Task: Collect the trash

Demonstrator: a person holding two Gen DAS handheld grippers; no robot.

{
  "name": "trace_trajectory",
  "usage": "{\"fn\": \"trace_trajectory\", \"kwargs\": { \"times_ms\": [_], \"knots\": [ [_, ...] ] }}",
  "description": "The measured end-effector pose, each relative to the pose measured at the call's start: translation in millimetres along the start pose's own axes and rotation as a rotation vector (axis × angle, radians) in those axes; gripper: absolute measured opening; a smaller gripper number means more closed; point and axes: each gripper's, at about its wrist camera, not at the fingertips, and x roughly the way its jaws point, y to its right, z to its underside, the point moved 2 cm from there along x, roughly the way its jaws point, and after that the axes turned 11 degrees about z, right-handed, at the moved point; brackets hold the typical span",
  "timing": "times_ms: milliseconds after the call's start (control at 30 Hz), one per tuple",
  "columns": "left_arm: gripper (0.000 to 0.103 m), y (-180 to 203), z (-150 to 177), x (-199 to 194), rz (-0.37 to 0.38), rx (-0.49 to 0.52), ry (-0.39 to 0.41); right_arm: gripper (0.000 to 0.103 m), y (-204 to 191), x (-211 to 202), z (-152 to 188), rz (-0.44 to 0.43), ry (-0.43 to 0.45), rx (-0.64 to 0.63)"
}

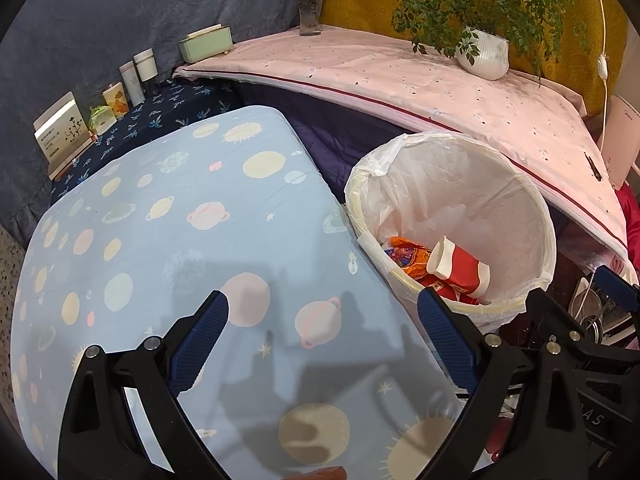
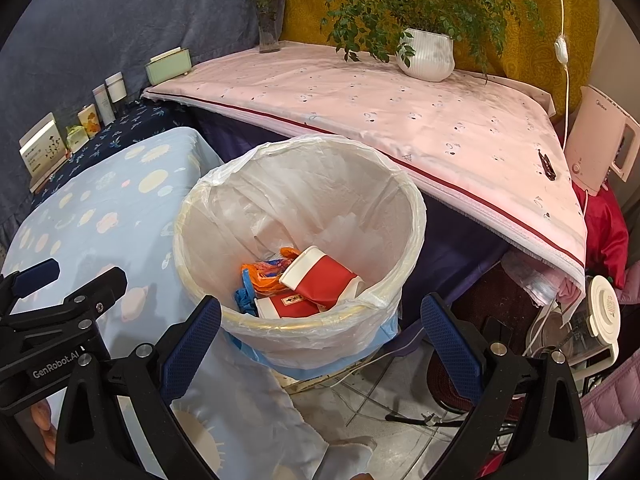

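A round bin with a clear plastic liner (image 2: 304, 328) stands beside the blue planet-print table. It also shows in the left wrist view (image 1: 520, 208). Inside lie a red and white paper cup (image 2: 320, 274), a red carton (image 2: 288, 304), an orange wrapper (image 2: 264, 272) and a blue scrap. The cup shows in the left wrist view too (image 1: 460, 268). My left gripper (image 1: 322, 312) is open and empty above the blue cloth. My right gripper (image 2: 320, 318) is open and empty, just in front of the bin's near rim. The left gripper also shows at the left of the right wrist view (image 2: 72, 284).
The blue planet-print cloth (image 1: 168, 216) covers the near table. A pink-clothed table (image 2: 360, 96) behind the bin carries a potted plant (image 2: 428, 56) and a flower vase (image 2: 268, 28). Small boxes and bottles (image 1: 132, 76) line the back left. A white kettle (image 2: 600, 140) and cables sit at right.
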Motion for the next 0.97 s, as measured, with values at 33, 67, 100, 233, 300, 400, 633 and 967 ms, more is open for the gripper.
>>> {"fn": "trace_trajectory", "kwargs": {
  "times_ms": [33, 67, 100, 233, 300, 400, 633, 967],
  "knots": [
    [0.091, 0.1, -0.4, -0.2, -0.002, 0.000, 0.001, 0.096, -0.1, 0.0, -0.1, 0.000, 0.000, 0.000],
    [0.091, 0.1, -0.6, -0.4, -0.003, 0.001, 0.002, 0.096, 0.0, 0.1, 0.0, 0.000, -0.001, 0.000],
    [0.091, 0.2, -0.6, -0.4, -0.003, 0.000, 0.002, 0.096, -0.2, -0.1, -0.1, 0.000, -0.001, 0.000],
    [0.091, 0.2, 0.6, -0.9, -0.008, -0.009, 0.005, 0.096, 2.0, 1.1, 2.1, -0.003, -0.001, 0.000],
    [0.091, 1.0, 1.8, -0.7, -0.009, -0.010, 0.003, 0.096, 4.0, 2.1, 4.1, -0.004, -0.003, -0.001],
    [0.091, 0.5, 3.1, -0.1, -0.010, -0.012, 0.000, 0.096, 4.8, 2.9, 5.2, -0.004, -0.005, -0.001],
    [0.091, 1.0, 4.4, 0.2, -0.013, -0.007, 0.000, 0.096, 4.8, 1.7, 7.0, -0.002, -0.007, -0.001],
    [0.091, 2.6, 7.6, 0.2, -0.003, 0.002, 0.001, 0.096, 4.4, 1.1, 7.2, -0.001, -0.007, 0.002]
  ]
}}
